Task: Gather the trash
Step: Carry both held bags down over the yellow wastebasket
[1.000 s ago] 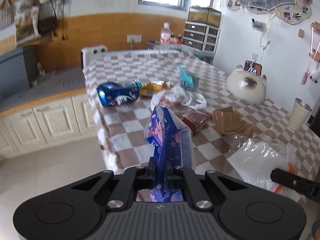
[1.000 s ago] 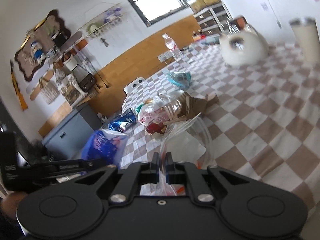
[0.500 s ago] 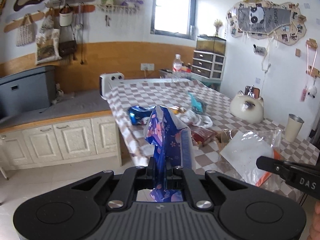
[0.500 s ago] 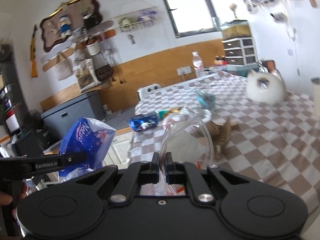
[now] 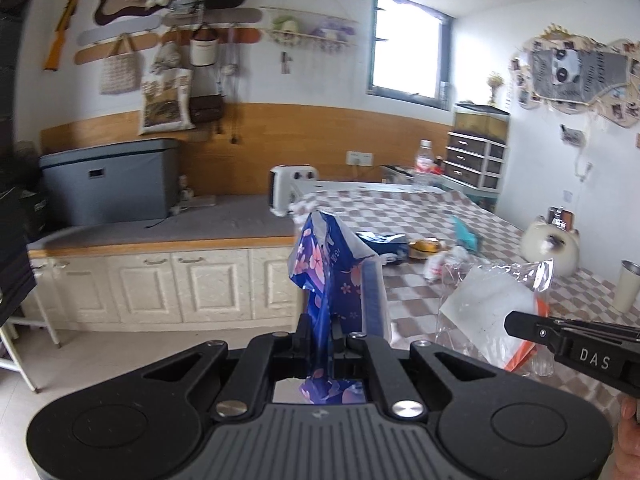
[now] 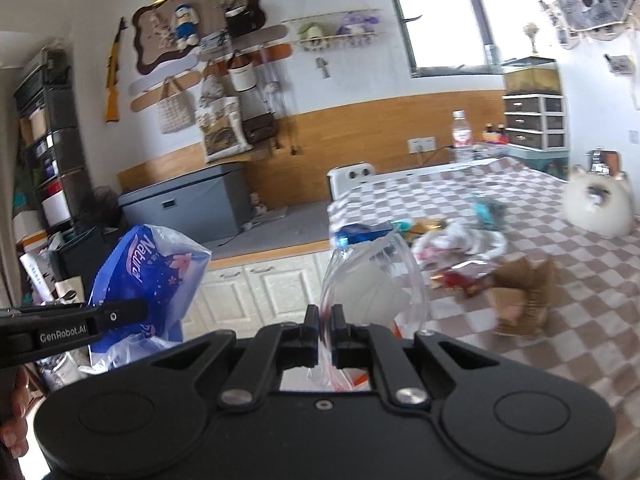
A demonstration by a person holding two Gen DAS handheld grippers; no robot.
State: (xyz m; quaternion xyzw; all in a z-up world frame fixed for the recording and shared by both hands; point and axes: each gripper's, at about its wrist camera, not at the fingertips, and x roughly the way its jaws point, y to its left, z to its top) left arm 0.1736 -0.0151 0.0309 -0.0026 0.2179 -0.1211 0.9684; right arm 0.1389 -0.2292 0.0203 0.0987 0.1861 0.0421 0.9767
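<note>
My left gripper (image 5: 325, 334) is shut on a blue flowered plastic wrapper (image 5: 334, 280), which stands up between its jaws; the same wrapper (image 6: 146, 280) shows at the left of the right wrist view. My right gripper (image 6: 326, 334) is shut on a clear plastic bag (image 6: 372, 280) with an orange patch; in the left wrist view that bag (image 5: 492, 312) hangs at the right. Both grippers are held in the air off the near corner of the checkered table (image 5: 408, 292). More trash lies on it: a crushed blue can (image 5: 382, 240), a white crumpled bag (image 6: 464, 240), a brown paper piece (image 6: 524, 300).
White cabinets (image 5: 160, 284) with a grey counter run along the left. A grey box (image 5: 108, 184) and a white heater (image 5: 290, 188) stand on it. A cat-shaped white jar (image 5: 550, 250), a metal cup (image 5: 628, 286) and a water bottle (image 6: 460, 136) stand on the table.
Both grippers have drawn back from the table and risen, carrying the blue wrapper and the clear bag. The table's trash now looks smaller and farther. The right gripper has rolled level.
</note>
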